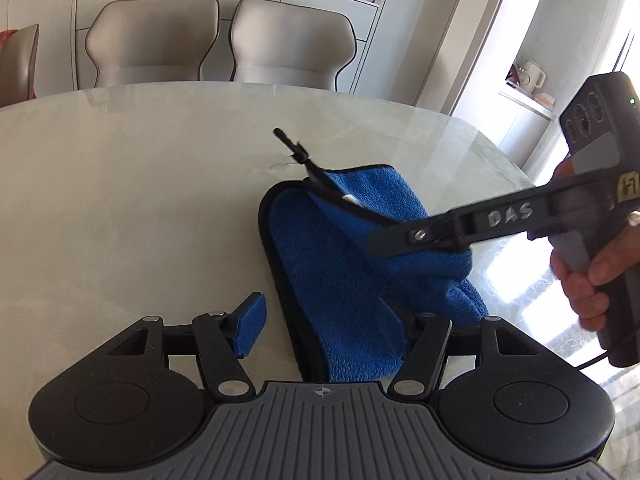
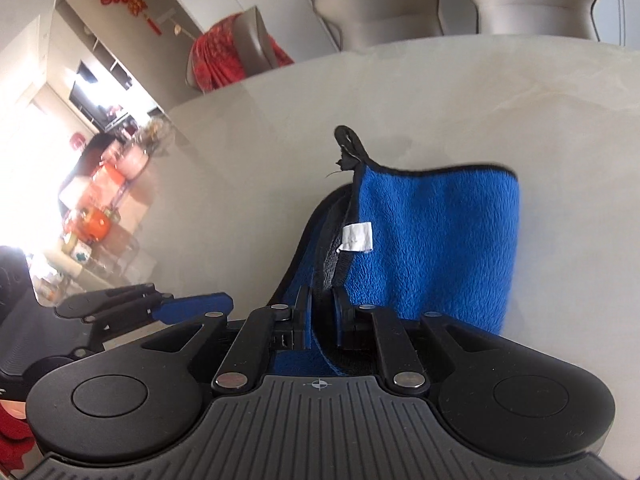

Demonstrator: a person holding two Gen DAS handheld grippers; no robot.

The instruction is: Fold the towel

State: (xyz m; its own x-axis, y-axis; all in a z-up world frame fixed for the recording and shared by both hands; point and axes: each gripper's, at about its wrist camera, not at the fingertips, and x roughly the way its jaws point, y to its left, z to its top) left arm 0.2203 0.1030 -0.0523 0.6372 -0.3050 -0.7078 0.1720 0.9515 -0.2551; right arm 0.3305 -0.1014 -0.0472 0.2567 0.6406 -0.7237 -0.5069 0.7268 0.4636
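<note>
A blue towel with a black hem and a white tag lies partly folded on the pale marble table. My left gripper is open, low over the towel's near end, with its fingers on either side of that end. My right gripper is shut on the towel's hemmed edge and holds it lifted, so a flap stands up with the black hanging loop on top. In the left wrist view the right gripper reaches in from the right over the towel.
Two grey chairs stand behind the table's far edge. A cabinet with small items is behind them. A chair draped in red cloth stands at the table's left end. The left gripper's blue finger shows at lower left in the right wrist view.
</note>
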